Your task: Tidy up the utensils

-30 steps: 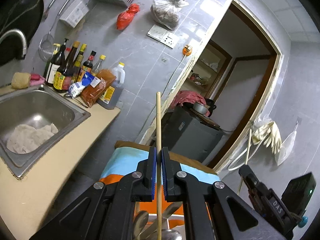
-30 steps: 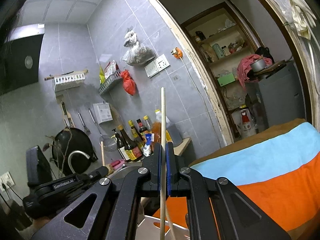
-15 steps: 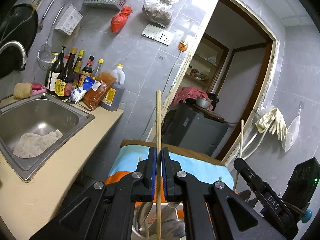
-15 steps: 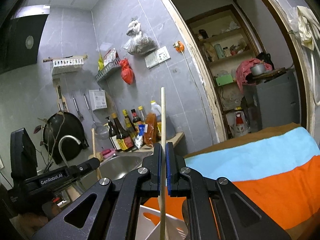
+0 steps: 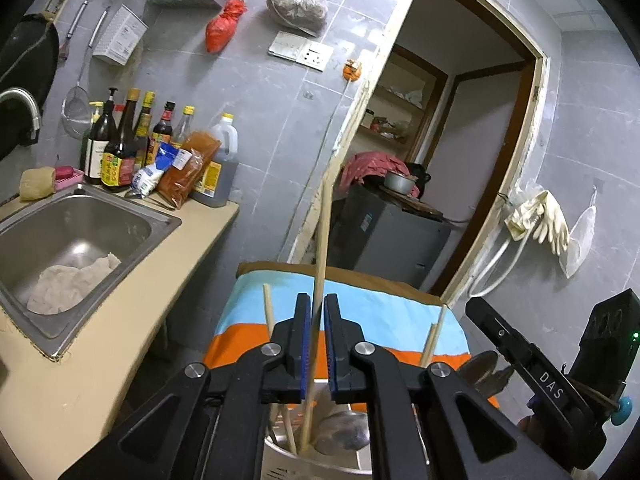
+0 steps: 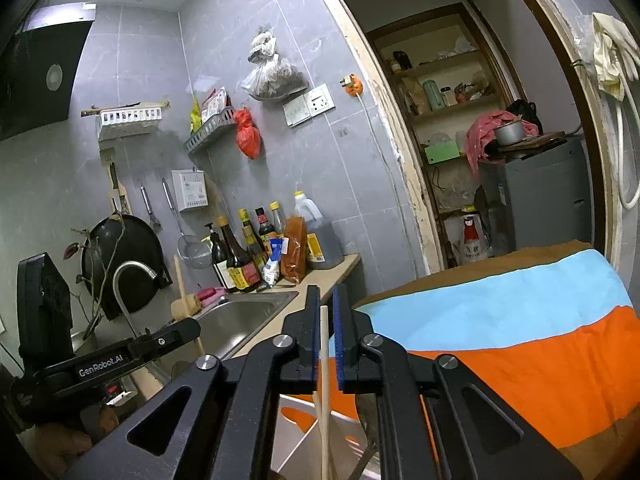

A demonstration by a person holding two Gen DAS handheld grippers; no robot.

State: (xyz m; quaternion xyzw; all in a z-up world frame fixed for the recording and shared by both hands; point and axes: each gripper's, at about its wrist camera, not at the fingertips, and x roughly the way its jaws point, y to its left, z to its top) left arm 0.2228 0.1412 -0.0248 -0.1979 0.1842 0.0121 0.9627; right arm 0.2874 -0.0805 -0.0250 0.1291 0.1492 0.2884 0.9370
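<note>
The left gripper has a chopstick standing between its jaws, which are opening; a sliver of gap shows on each side, so the pads no longer press it. Its foot sits in a metal holder below the gripper, among other chopsticks and a spoon bowl. Its long axis runs nearly upright, tip up and leaning slightly right towards the door frame.

The right gripper is opening too. Its chopstick stands between the blue pads, touching neither that I can see, its top end just level with the fingertips. It also runs close to vertical, its lower part dropping into a white rack that stands over the striped cloth.

Risks, as I judge them:
- With the left jaws only just apart, the tall chopstick may topple against a pad. Drawing the gripper back sideways could then drag it out or tip the holder.
- The right chopstick may not be seated in a slot; I cannot see its foot. If it rests on a rib, it could slide off onto the cloth.
- The two grippers work near each other, so a hasty retreat could knock one into the other.
</note>
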